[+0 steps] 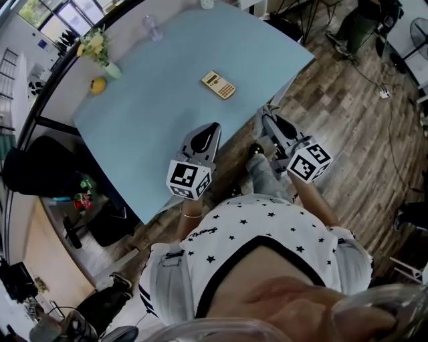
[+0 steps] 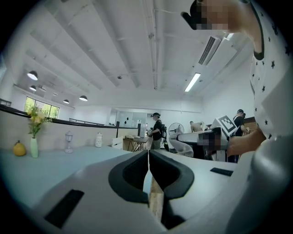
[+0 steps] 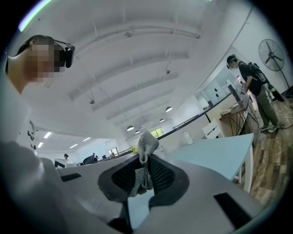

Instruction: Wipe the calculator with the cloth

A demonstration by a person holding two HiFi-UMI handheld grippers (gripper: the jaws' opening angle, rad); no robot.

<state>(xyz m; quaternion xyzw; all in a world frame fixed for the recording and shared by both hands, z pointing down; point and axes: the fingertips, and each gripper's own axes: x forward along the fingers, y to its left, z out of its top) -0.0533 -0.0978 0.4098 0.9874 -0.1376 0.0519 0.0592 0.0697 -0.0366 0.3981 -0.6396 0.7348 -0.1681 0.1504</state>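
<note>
Closest in, a white star-print shirt [image 1: 267, 224] is seen from above, and both hands are hidden behind the marker cubes. The left gripper [image 2: 148, 157] is held just over the near edge of the light blue bench [image 1: 154, 127]; its fingers are pressed together with nothing caught between them, though a thin tan sliver lower in the gap can't really be made out. The right gripper [image 3: 146, 161] is held just off the bench edge, over the wood floor [image 1: 348, 113], and its fingers are clamped on a grey knit cloth [image 3: 147, 144], which is bunched up and pokes out past the tips. From the head view that cloth is pretty much lost behind the gripper. Farther out, the calculator [image 1: 218, 85] is found lying flat and face up near the middle of the bench, well apart from both grippers and turned at an angle to the edges. It's tan/gold, with a display strip and rows of keys that are too small to be read. It isn't seen in either gripper view. At the far corner, yellow flowers are held in a small pale green vase [image 1: 112, 69], with a yellow fruit [image 1: 98, 85] just beside it. A small clear glass piece [image 1: 152, 28] is set at the far edge, and something white [image 1: 207, 3] is cut off by the top of the frame.
</note>
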